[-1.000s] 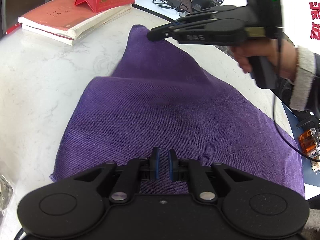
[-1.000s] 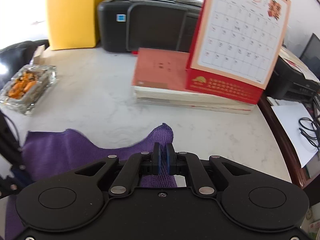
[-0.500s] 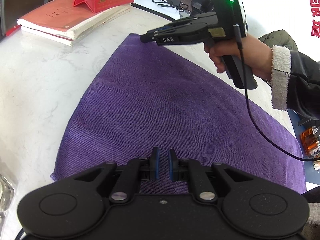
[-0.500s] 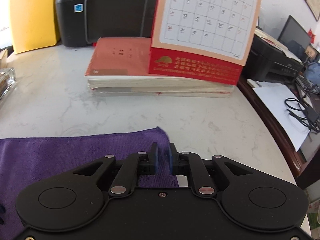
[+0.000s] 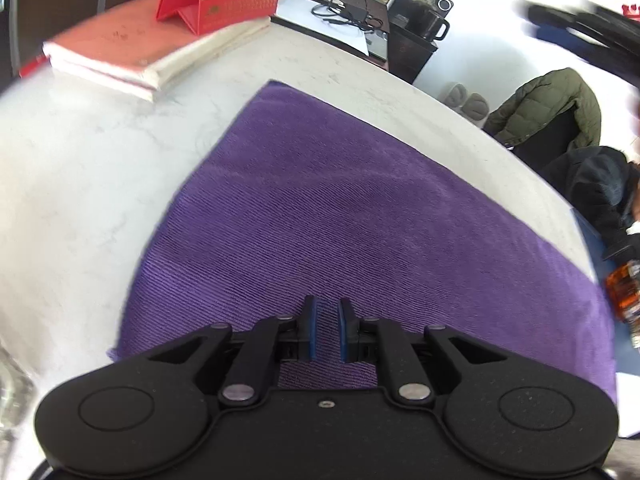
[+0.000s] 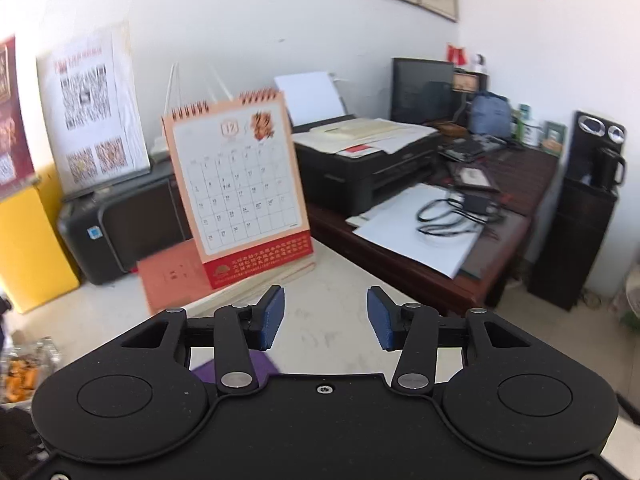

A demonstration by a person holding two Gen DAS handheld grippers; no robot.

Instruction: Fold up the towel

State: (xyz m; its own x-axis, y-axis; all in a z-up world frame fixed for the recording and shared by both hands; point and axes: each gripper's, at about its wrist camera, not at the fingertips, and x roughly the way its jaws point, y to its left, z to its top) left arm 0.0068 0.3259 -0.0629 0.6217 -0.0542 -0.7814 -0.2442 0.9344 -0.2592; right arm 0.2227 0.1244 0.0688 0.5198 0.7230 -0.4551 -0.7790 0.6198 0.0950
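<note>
On the pale marble table (image 5: 80, 184) the purple towel (image 5: 352, 216) lies flat, near edge under the left gripper (image 5: 325, 330), far corner just short of the books (image 5: 132, 52). Left jaws have just been opening, a narrow gap now, cloth below them, pads not pinching. Right gripper (image 6: 326, 322) has just been opening too, jaws wide, nothing between, lifted clear. Towel looks soft, light, limp, grippy weave; best pinched at corners or edge hem.
</note>
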